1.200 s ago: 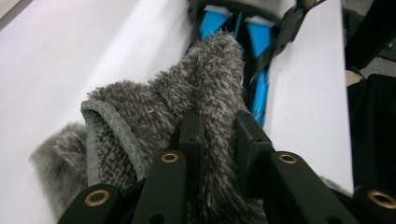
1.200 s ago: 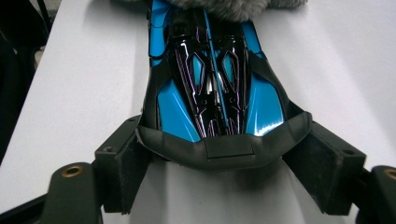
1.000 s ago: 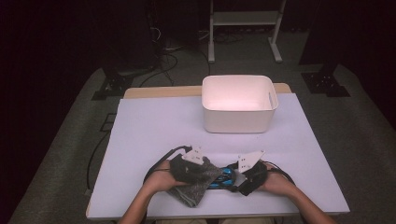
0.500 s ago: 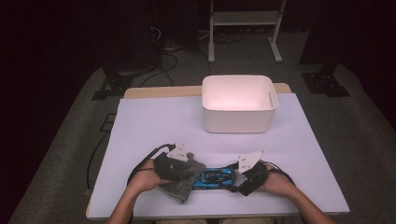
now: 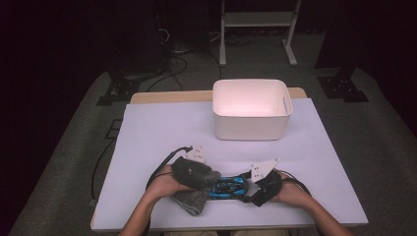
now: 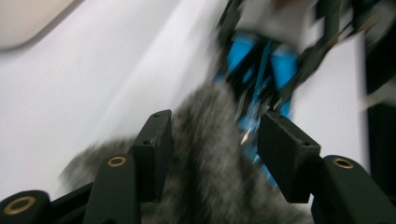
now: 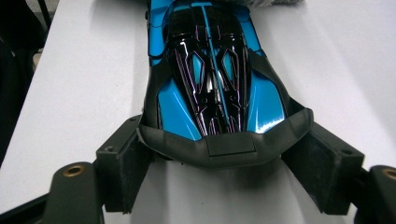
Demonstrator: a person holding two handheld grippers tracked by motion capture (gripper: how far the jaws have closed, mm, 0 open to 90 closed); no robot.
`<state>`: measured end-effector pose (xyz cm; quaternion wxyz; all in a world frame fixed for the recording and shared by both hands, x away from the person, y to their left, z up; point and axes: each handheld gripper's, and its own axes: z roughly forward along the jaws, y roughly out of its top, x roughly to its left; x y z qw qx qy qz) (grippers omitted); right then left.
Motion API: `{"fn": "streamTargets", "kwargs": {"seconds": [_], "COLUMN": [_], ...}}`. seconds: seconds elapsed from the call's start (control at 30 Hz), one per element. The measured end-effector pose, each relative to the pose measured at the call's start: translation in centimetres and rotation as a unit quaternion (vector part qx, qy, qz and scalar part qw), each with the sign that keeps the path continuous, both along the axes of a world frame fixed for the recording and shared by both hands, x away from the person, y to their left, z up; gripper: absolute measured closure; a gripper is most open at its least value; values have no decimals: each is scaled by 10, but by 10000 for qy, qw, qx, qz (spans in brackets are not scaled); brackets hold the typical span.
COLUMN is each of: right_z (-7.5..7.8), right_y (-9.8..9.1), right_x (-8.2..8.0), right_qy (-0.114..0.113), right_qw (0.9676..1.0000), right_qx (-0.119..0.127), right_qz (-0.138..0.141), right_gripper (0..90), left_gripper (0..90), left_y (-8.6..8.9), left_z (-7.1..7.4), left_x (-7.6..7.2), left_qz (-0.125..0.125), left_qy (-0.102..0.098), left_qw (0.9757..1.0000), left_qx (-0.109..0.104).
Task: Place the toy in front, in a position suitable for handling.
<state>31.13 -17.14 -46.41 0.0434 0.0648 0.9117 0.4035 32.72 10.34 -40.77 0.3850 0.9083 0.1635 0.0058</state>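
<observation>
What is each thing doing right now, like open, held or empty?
Blue and black toy car: flat on the table, rear end clamped.
Grey fuzzy cloth: between the left tool's jaws, touching the car.
White plastic bin: upright, empty.
Right tool: shut on the car.
Left tool: open around the cloth.

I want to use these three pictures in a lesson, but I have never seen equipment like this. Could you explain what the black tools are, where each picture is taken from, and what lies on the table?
A person holds a two-jaw hand tool in each hand. One camera looks down from above; the other two ride on the tools, looking along their black jaws. On the white table stand a white plastic bin, a shiny blue and black toy car and a fluffy grey cloth. The right gripper clamps the car's end. The left gripper has its jaws apart around the cloth, which lies against the car.
</observation>
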Motion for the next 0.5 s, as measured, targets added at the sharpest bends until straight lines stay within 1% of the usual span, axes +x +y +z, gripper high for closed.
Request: {"fn": "streamTargets", "kwargs": {"seconds": [0.03,0.07,0.1,0.13,0.17,0.2,0.23,0.27,0.37,0.43,0.47,0.5], "right_z": [0,0,0,0,0,0,0,0,0,0,0,0], "right_y": [0,0,0,0,0,0,0,0,0,0,0,0], "right_x": [0,0,0,0,0,0,0,0,0,0,0,0], "right_qy": [-4,-4,-17,-14,-14,-12,-1,-6,-25,-23,-22,-17], "right_qw": [10000,10000,10000,10000,10000,10000,10000,10000,10000,10000,10000,10000], "right_qx": [0,0,-4,3,3,0,1,2,0,0,-1,-1], "right_qz": [0,0,9,7,7,2,-7,-7,1,0,-1,-6], "right_gripper": [241,241,241,241,241,241,241,241,241,241,242,241], "left_gripper": [480,510,550,585,648,709,743,764,796,797,797,797], "left_y": [-7,-7,-15,-15,-15,-15,-14,-14,-5,-2,5,8], "left_z": [-2,-2,-7,-7,-7,-4,-3,-3,0,-1,-4,-6], "left_x": [1,1,0,0,0,0,0,0,-4,-6,-9,-10], "left_qz": [-16,-16,-99,-79,-79,-81,-126,-126,-230,-220,-195,-177], "left_qy": [-83,-83,-176,-176,-176,-233,-184,-184,-130,-126,-51,-22], "left_qw": [9996,9996,9971,9977,9977,9967,9968,9968,9969,9968,9967,9967], "left_qx": [268,268,727,648,648,771,770,770,745,761,792,789]}}
